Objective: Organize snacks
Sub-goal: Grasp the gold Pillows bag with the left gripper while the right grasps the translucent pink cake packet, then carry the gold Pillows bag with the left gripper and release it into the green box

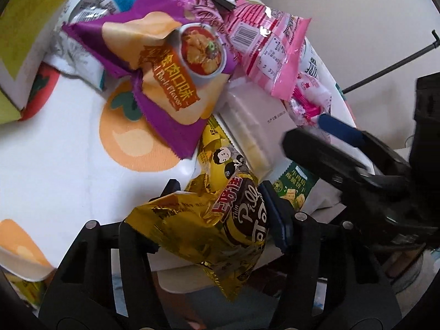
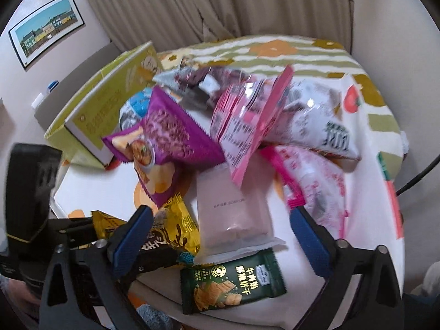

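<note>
Left wrist view shows our left gripper clamped on the crinkled gold foil snack bag at the tablecloth's near edge, while our right gripper hangs open over the translucent white biscuit packet.

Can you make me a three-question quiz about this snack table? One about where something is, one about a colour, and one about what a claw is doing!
1. Where does the small dark green biscuit packet lie?
A. at the near table edge
B. on the yellow-green cardboard box
C. under the purple bag

2. What colour is the crinkly chip bag showing a bowl of meat?
A. blue
B. purple
C. green

3. What is the left claw doing?
A. hanging open
B. gripping the shiny gold foil chip bag
C. gripping the pink packet

Answers: 1 A, it sits nearest the edge; 2 B, purple wrapper; 3 B, its pads pinch the gold bag.
</note>
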A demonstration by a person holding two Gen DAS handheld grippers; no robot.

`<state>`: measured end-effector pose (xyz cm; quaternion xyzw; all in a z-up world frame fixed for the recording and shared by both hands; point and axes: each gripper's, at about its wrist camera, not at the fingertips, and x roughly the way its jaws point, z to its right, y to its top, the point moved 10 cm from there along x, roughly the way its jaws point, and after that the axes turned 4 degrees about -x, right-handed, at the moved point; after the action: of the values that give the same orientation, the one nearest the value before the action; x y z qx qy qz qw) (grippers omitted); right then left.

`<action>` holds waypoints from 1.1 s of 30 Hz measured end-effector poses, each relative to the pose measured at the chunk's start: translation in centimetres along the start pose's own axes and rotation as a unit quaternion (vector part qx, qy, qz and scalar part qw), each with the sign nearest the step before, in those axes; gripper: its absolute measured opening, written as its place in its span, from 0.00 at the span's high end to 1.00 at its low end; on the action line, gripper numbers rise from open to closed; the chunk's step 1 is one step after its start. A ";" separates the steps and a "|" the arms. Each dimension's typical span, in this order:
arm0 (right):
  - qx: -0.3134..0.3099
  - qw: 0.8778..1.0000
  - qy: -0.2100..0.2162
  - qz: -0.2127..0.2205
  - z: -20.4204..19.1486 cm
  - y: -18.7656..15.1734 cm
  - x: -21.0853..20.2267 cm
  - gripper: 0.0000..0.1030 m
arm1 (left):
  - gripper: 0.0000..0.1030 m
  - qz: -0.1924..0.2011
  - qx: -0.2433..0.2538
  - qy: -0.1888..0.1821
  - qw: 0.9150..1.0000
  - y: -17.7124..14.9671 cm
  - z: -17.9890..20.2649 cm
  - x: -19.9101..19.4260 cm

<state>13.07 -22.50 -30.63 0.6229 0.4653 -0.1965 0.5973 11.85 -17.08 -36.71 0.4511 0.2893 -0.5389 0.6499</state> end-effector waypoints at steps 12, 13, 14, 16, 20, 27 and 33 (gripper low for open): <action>-0.027 0.999 0.004 -0.037 -0.1 -1.1 3.4 0.17 | 0.46 0.013 -0.019 0.024 0.999 -0.4 -2.2 -1.6; -0.029 0.999 0.004 -0.040 -0.1 -1.1 3.7 0.18 | 0.46 0.014 -0.021 0.025 0.999 -0.3 -2.4 -1.7; -0.032 0.999 0.003 -0.041 -0.1 -1.2 3.9 0.18 | 0.46 0.014 -0.022 0.026 0.999 -0.4 -2.5 -1.8; -0.037 0.998 -0.002 -0.041 -0.1 -1.1 4.1 0.18 | 0.46 0.015 -0.024 0.028 0.999 -0.5 -3.3 -2.5; -0.051 0.998 -0.012 -0.042 -0.2 -0.8 4.8 0.18 | 0.46 0.020 -0.029 0.036 0.999 -0.5 -3.9 -2.9; -0.067 0.995 -0.048 -0.059 0.2 -0.9 5.6 0.30 | 0.46 0.022 -0.037 0.033 0.999 -0.5 -5.1 -3.8; -0.072 0.993 -0.068 -0.060 0.8 -1.4 5.6 0.43 | 0.46 0.030 -0.032 0.033 0.998 -0.4 -5.1 -4.9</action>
<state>14.93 -21.49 -36.09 0.5347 0.4733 -0.2399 0.6577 10.84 -10.38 -34.76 0.4564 0.3138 -0.4942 0.6700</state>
